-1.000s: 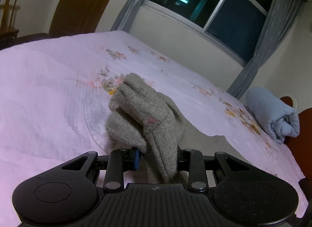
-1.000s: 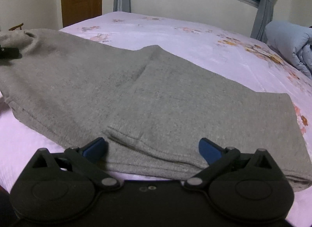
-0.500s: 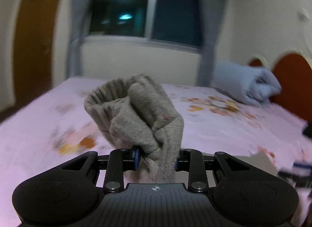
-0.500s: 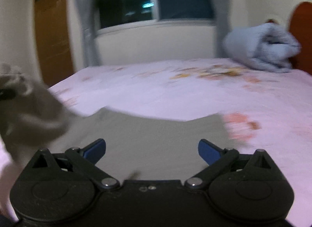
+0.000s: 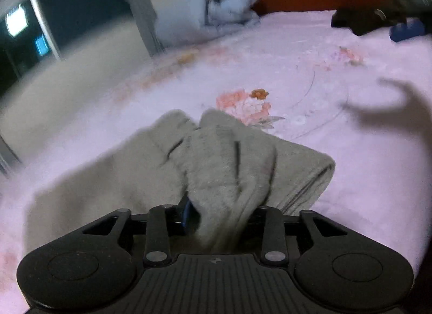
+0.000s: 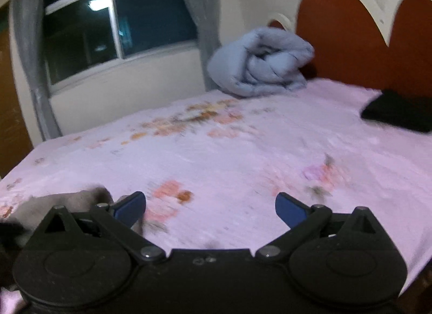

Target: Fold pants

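Since a second ago: swung across the bed, both views now facing the headboard instead of the door side; waistband bunch carried over with the left tongs and now down on the sheet.
Pants: grey, heaped in front of the left tongs, bunched end lying over a flatter spread of the same cloth; looks like one end brought over the other for a fold, judging by the doubled layers.
Left tongs: jaws opening right now, cloth between them, blue pad on the left clear of the fabric; grip easing off, apparently to drop the carried end where it lies.
Right tongs: spread wide, nothing between the blue pads, only bare sheet; hovering over the bed, just right of a grey corner of the pants at the lower left of its view. Likely kept free to smooth or take the next edge.
Bed: pink floral sheet, plenty of flat room around the heap.
Blanket: blue, rolled, up near the headboard, well apart from the pants.
Black cloth: folded, far right by the headboard, out of the way.
Fold so far: rumpled, not flat; edges hard to judge through the blur.
Risk: cloth may cling to a pad as the left tongs pull away and drag the fold askew.
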Action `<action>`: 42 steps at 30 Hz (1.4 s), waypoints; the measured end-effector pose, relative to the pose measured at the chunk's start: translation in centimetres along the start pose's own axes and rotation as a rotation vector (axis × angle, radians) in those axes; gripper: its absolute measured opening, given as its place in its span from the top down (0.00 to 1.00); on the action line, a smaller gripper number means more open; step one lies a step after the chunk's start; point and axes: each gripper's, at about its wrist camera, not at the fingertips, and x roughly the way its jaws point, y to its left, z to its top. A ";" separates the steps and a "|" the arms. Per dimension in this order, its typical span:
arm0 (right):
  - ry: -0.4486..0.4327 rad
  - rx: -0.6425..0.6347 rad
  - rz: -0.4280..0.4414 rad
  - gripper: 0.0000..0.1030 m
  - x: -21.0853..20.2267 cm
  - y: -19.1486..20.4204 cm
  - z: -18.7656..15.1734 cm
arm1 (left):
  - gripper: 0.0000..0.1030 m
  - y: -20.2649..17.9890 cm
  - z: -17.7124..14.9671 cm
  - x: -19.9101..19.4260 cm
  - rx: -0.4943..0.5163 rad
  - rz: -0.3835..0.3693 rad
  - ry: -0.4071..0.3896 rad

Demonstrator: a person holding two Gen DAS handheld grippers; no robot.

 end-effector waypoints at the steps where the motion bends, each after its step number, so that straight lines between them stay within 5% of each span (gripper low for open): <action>1: 0.013 0.011 -0.001 0.06 0.1 -0.5 -0.3 | 0.42 0.1 0.0 -0.8 -0.031 -0.024 -0.012; 4: 0.020 0.042 -0.001 0.06 0.4 -1.3 -0.5 | 0.23 3.2 0.3 -4.4 -0.226 -0.163 -0.110; 8: 0.031 0.061 0.131 0.06 0.6 -0.2 -0.5 | 0.23 8.4 -1.3 -8.8 -0.464 -0.174 -0.184; 13: 0.126 0.093 0.371 0.08 3.0 4.6 -0.9 | 0.15 16.6 -6.3 -11.4 -0.795 -0.069 -0.185; 17: 0.224 0.076 0.427 0.16 5.6 8.5 -2.2 | 0.13 21.5 -12.2 -13.3 -0.984 0.072 -0.111; 20: 0.312 0.105 0.419 0.29 7.1 9.7 -3.3 | 0.10 24.2 -17.4 -14.5 -1.168 0.132 -0.089; 24: 0.383 0.246 0.440 0.30 8.7 9.6 -4.8 | 0.07 25.2 -22.9 -15.9 -1.354 0.163 -0.108; 29: 0.416 0.365 0.434 0.24 10.1 10.5 -4.2 | 0.07 24.9 -25.4 -15.3 -1.438 0.152 -0.133; 30: 0.395 0.363 0.421 0.64 9.9 10.7 -3.8 | 0.07 24.4 -25.4 -14.8 -1.445 0.148 -0.132; 31: 0.368 0.345 0.419 0.79 9.4 11.0 -3.2 | 0.07 24.2 -25.6 -14.6 -1.454 0.146 -0.129; 35: 0.196 0.225 0.506 0.78 4.9 12.7 0.0 | 0.07 24.1 -26.0 -13.6 -1.477 0.132 -0.149; 37: 0.149 0.219 0.461 0.78 3.3 11.5 -0.7 | 0.07 24.4 -26.0 -13.1 -1.477 0.128 -0.140; 40: 0.303 0.297 0.314 0.78 5.9 8.3 -4.9 | 0.07 24.3 -25.7 -12.9 -1.464 0.119 -0.135; 42: 0.334 0.373 0.355 0.71 6.7 6.4 -6.1 | 0.07 24.2 -25.4 -12.8 -1.455 0.108 -0.130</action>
